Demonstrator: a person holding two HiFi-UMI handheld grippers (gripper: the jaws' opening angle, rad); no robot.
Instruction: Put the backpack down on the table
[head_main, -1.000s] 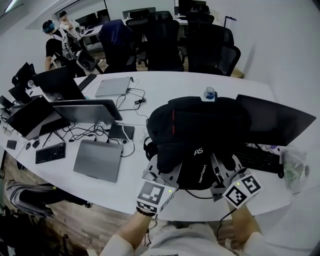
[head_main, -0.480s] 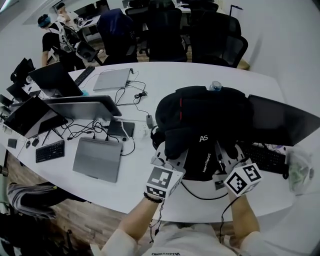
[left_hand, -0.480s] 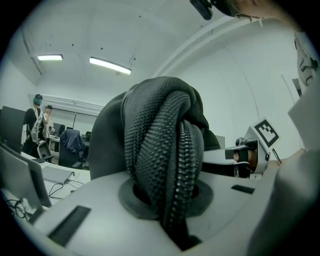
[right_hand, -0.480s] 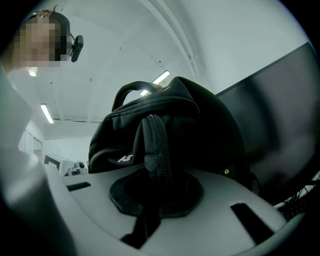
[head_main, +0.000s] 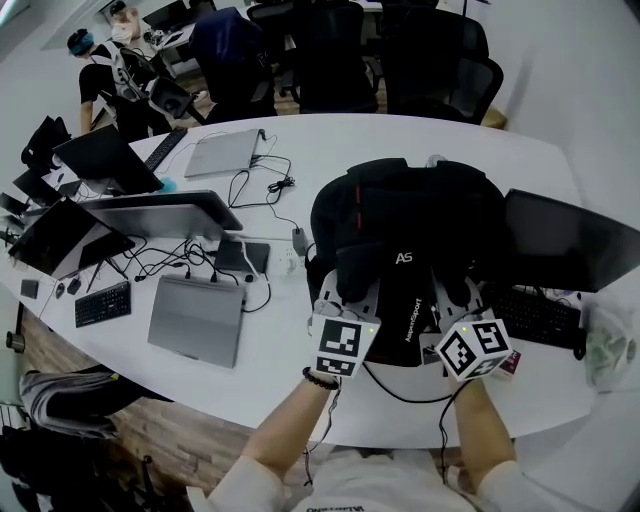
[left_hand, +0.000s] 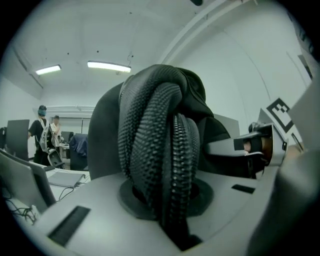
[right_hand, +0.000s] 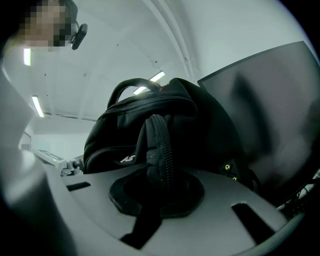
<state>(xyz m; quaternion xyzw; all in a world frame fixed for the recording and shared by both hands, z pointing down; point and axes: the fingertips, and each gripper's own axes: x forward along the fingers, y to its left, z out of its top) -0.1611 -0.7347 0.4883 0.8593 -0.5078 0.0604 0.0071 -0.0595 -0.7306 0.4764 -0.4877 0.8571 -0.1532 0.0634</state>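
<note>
The black backpack (head_main: 410, 220) with a red stripe stands on the white table (head_main: 280, 360), its shoulder straps facing me. My left gripper (head_main: 342, 303) pinches the left padded strap (left_hand: 160, 150) between its pads, and its jaws are opening slightly while the strap stays gripped. My right gripper (head_main: 457, 303) is shut on the right strap (right_hand: 157, 150), with the backpack's body (right_hand: 165, 115) and top handle beyond it. Both grippers hold level at the pack's near side, just above the tabletop. The backpack's base is hidden behind the straps and grippers.
A dark monitor (head_main: 570, 240) and keyboard (head_main: 535, 315) sit close on the backpack's right. A closed laptop (head_main: 195, 320), cables and more monitors (head_main: 165, 215) lie to the left. Office chairs (head_main: 330, 60) and two people (head_main: 100, 70) are beyond the table.
Both grippers have carried the backpack forward over the table and lowered it. The straps stay gripped throughout.
</note>
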